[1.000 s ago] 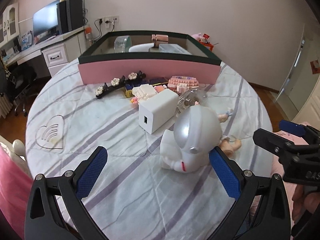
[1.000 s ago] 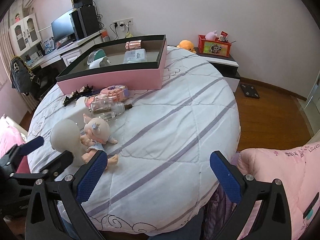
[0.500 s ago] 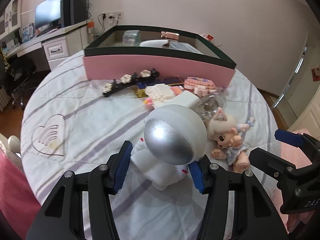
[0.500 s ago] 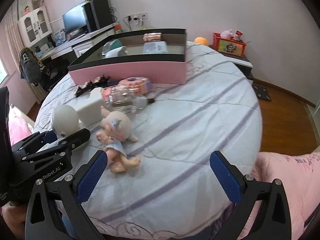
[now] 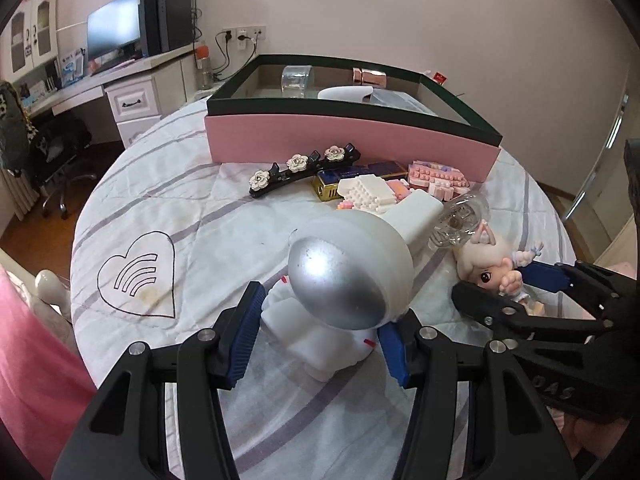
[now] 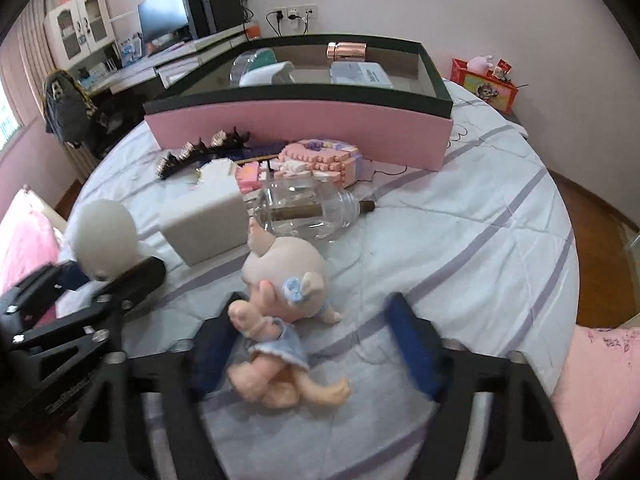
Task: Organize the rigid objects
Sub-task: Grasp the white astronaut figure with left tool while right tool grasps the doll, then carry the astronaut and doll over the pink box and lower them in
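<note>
My left gripper (image 5: 320, 336) is shut on the body of a white astronaut figure (image 5: 348, 276) with a silver visor, standing on the quilted round table (image 5: 192, 216). My right gripper (image 6: 316, 344) is open, its blurred blue pads either side of a small doll (image 6: 284, 292) in a blue dress that lies on the table. The doll also shows in the left wrist view (image 5: 492, 268). The pink box (image 6: 304, 120) with a dark rim stands at the back and holds several items.
Between the grippers and the box lie a white charger block (image 6: 204, 220), a glass bottle (image 6: 308, 208), pink and white brick models (image 6: 320, 158), a black flower hair clip (image 5: 304, 168) and a blue-gold case (image 5: 360, 178). A desk with a monitor (image 5: 116, 36) stands at the back left.
My left gripper moved in and closed on the astronaut figure. My right gripper moved forward to the doll and its jaws have narrowed around it.
</note>
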Motion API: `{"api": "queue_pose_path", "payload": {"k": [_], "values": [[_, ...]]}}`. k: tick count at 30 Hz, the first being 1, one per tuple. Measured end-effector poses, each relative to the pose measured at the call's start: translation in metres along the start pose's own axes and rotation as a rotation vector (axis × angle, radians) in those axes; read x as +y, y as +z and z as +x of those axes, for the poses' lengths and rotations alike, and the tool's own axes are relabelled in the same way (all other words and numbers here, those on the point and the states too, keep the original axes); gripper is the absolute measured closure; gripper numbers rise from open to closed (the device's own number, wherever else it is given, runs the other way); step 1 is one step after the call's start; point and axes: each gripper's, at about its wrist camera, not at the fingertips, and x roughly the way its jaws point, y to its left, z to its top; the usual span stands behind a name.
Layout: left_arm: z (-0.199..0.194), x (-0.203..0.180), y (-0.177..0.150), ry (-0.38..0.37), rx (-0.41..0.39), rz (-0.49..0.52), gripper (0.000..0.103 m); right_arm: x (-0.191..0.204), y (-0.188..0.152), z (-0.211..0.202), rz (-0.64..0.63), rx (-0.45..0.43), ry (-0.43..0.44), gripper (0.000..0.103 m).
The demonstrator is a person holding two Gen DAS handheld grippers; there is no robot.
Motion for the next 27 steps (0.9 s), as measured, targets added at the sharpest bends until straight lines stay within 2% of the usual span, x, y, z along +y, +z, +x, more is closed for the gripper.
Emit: {"api": "queue_pose_path", "payload": {"k": [4, 17, 27], "values": [[-0.001, 0.0, 0.0, 0.012, -0.001, -0.001, 0.048, 0.005, -0.002, -0.004, -0.012, -0.023, -0.002, 0.056], [-0.021, 0.001, 0.012, 0.023, -0.037, 0.006, 0.048, -0.013, 0.005, -0.038, 0.058, -0.084, 0.07, 0.058], [-0.04, 0.002, 0.046, -0.006, -0.083, 0.009, 0.048, -0.03, 0.032, -0.069, 0.086, -0.149, 0.127, 0.058]]}}
